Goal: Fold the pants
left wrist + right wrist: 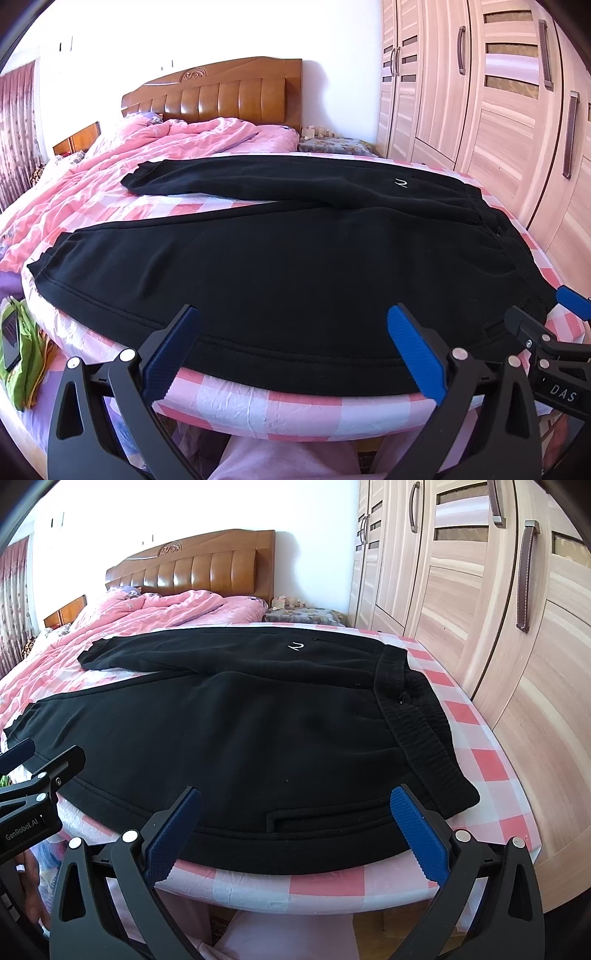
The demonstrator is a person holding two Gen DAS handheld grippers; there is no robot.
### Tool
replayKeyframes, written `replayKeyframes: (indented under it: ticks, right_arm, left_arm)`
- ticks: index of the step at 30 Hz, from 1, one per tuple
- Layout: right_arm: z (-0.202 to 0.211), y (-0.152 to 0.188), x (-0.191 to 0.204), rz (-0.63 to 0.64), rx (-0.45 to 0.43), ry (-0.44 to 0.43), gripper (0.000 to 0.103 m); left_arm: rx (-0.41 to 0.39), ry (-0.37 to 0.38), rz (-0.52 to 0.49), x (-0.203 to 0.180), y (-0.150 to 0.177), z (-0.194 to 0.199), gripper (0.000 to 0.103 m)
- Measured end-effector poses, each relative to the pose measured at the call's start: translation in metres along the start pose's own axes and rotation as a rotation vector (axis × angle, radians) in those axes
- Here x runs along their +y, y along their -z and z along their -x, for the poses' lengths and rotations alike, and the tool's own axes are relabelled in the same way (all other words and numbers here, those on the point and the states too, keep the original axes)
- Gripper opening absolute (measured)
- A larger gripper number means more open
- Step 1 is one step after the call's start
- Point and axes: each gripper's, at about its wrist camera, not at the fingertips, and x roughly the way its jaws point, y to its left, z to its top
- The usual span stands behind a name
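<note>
Stood along the right: wardrobe [498, 110]. Filled the room's middle: bed [491, 760], checked sheet, pink quilt [129, 155] bunched toward the headboard [192, 568]. Lay flat across the bed's near edge: black pants [277, 266], waistband right, legs splayed left. Hovered at the pants' near hem, fingers spread, gripping nothing: left gripper [295, 354], right gripper [295, 834].

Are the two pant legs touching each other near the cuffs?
Apart. The left wrist view shows a strip of checked sheet between the far leg and the near leg.
</note>
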Motion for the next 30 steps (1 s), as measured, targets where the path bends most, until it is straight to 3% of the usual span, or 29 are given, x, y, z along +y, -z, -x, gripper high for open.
replayKeyframes:
  ticks: [30]
  right_arm:
    - [0.001,0.005,0.0,0.014,-0.024,-0.051,0.099]
  left_arm:
    - [0.063,0.002,0.036,0.014,0.005,-0.007,0.102]
